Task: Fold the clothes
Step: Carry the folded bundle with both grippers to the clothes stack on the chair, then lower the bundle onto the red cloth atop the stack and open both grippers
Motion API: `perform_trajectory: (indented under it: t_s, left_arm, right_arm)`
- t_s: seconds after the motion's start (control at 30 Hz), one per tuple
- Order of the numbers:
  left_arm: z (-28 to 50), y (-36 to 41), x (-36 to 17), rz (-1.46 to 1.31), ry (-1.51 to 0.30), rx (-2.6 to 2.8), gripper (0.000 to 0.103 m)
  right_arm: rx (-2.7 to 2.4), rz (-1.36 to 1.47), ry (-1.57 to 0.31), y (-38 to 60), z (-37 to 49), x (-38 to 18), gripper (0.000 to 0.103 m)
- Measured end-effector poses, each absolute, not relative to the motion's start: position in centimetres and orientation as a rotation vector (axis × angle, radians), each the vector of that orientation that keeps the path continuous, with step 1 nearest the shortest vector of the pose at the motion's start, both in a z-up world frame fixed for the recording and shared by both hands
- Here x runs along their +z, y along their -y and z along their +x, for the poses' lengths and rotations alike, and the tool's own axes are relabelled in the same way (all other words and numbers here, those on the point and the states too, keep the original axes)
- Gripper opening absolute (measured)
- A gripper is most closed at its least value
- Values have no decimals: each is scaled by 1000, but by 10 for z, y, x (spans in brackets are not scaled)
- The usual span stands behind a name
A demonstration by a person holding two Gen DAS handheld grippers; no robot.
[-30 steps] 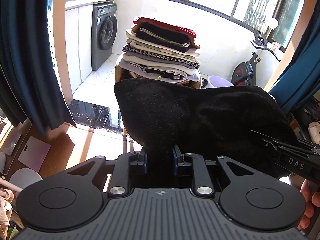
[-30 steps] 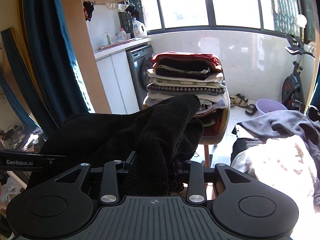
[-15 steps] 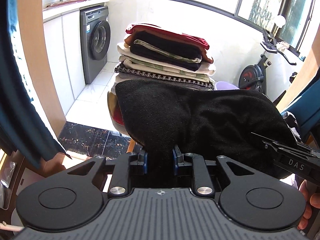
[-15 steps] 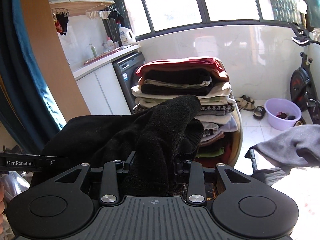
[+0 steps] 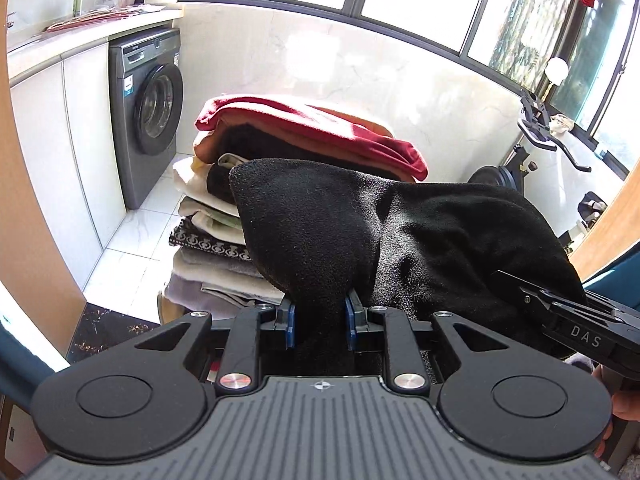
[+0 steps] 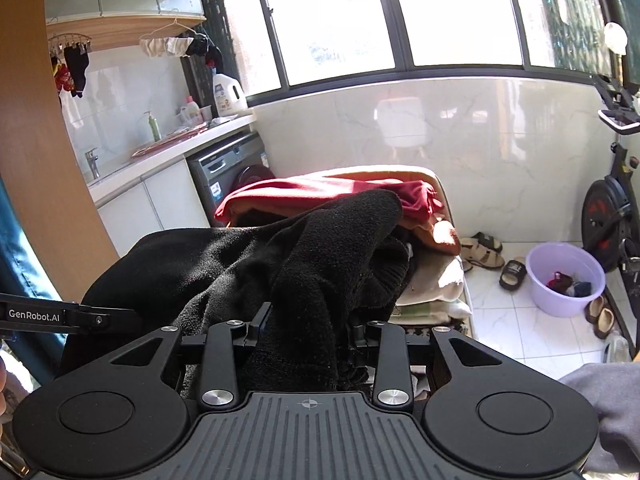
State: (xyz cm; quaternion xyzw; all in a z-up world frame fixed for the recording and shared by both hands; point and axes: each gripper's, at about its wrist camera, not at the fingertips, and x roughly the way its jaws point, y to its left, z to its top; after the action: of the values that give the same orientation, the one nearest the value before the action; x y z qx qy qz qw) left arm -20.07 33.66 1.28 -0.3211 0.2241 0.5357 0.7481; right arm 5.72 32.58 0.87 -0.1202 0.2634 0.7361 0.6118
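A folded black fleece garment point(image 5: 360, 232) hangs between both grippers. My left gripper point(image 5: 320, 322) is shut on its left end. My right gripper point(image 6: 306, 328) is shut on its right end point(image 6: 320, 264); the cloth bunches over the fingers and hides them. Just beyond stands a tall stack of folded clothes point(image 5: 224, 216) on a chair, topped by a red garment point(image 5: 320, 128), also in the right wrist view point(image 6: 320, 196). The black garment is held close to the stack, about level with its top. The right gripper's body shows at the right of the left view point(image 5: 576, 328).
A grey washing machine point(image 5: 152, 108) and white counter stand to the left. An exercise bike point(image 6: 612, 208) is at the right. A purple basin point(image 6: 564, 276) and slippers point(image 6: 484, 252) lie on the tiled floor. A grey garment point(image 6: 600, 396) lies at lower right.
Both grippers have carried the black garment forward and upward to the stack, which now looms larger. The table and curtains have dropped out of view. The grips are unchanged.
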Motion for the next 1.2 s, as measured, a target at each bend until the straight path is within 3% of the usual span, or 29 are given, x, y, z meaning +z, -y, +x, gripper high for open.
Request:
perform_trajectory:
  t_s: [0.2, 0.57, 0.7, 1.0, 1.2]
  left_arm:
    - [-209, -445, 11, -679, -524, 1084, 23]
    - [-202, -678, 62, -562, -588, 939, 23]
    - [-193, -744, 47, -630, -629, 932, 23]
    - [-185, -821, -38, -835, -739, 930, 25]
    - [-188, -824, -52, -837, -760, 888, 27]
  right_arm:
    - [1615, -282, -629, -420, 43, 5, 30]
    - [1525, -211, -663, -642, 53, 35, 31]
    - [1467, -210, -735, -716, 66, 18, 31]
    - [1366, -383, -836, -799, 65, -63, 31]
    - [1321, -383, -927, -804, 63, -108, 32]
